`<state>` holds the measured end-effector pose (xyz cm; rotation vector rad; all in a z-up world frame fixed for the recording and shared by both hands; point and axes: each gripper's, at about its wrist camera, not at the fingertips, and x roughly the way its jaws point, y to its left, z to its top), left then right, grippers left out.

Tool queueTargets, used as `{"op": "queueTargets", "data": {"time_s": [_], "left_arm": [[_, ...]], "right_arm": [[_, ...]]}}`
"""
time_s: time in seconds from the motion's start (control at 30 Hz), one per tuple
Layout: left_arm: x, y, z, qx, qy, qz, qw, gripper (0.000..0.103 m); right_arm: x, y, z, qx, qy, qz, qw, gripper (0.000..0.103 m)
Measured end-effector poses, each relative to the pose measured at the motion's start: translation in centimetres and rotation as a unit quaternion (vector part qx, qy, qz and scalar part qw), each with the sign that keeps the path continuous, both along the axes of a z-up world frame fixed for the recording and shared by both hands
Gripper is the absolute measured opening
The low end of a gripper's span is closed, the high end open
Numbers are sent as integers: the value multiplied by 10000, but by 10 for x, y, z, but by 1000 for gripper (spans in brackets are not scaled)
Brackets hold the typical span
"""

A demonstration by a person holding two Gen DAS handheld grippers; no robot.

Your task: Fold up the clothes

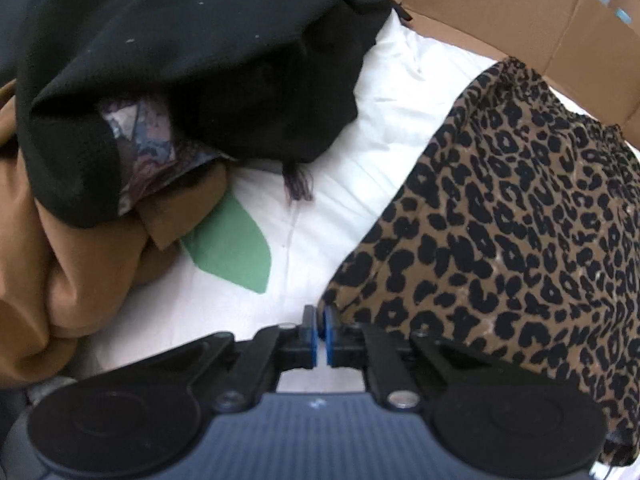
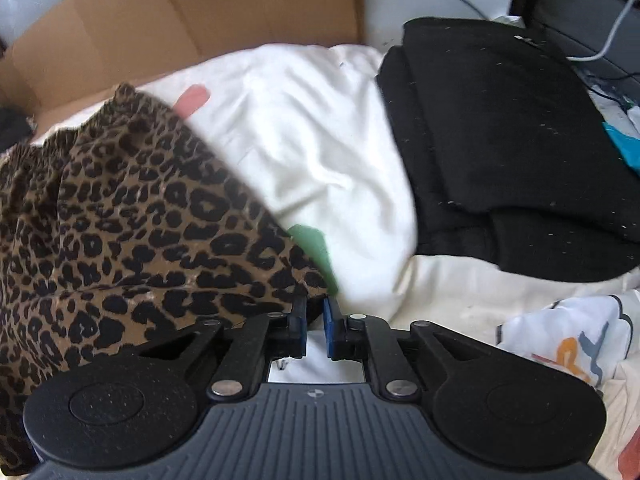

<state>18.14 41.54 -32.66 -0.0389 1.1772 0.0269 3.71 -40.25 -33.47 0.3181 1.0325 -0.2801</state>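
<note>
1. 2 claws sit low in their own views, both pointing steeply down at a white sheet (image 1: 400, 92) that covers the bed.
2. Left claw (image 1: 319, 334): its blue pads are nearly together, and the corner of the leopard-print garment (image 1: 520, 208) lies just at the right-hand pad. Whether cloth is actually pinched between the pads I cannot tell.
3. Right claw (image 2: 315, 328): the pads stand a little apart, and the near hem of the same garment (image 2: 140, 208) reaches the left-hand pad and seems to run into the gap. I judge it gripped there, though the contact is partly hidden.
4. The relation that matters: the garment lies to the right of the left claw and to the left of the right claw, so it hangs between the 2. Its long axis runs away from the claws toward the cardboard box (image 2: 180, 12) behind.
5. With both claws at the near hem, neither is clearly nearer; the coming fold probably means carrying that hem away toward the far end.
6. Farther off, a loose heap of black cloth (image 1: 192, 60) over tan fabric (image 1: 60, 272) lies left, and a folded black stack (image 2: 512, 140) lies right.
</note>
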Motion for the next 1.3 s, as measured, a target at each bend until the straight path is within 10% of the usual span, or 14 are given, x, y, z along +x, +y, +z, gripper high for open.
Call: {"op": "queueTargets", "data": {"time_s": [0.13,0.27,0.7,1.3], "left_arm": [[0,4,8,-142,-93,164,9997,14],[2,1,9,-181,-151,80,9997,27],[4,-1,-10,-106,101,-9,9999,26],[4,-3,2,-302,86,-303,9990,18]], "right_arm": [[-3,-12,11,206,-429,-257,9985,51],[8,-16,9,301,-490,-267,9980,51],[17,-1,-12,-509,348,74,9981,39],[-4,21,35,52,-275,261,9993,40]]}}
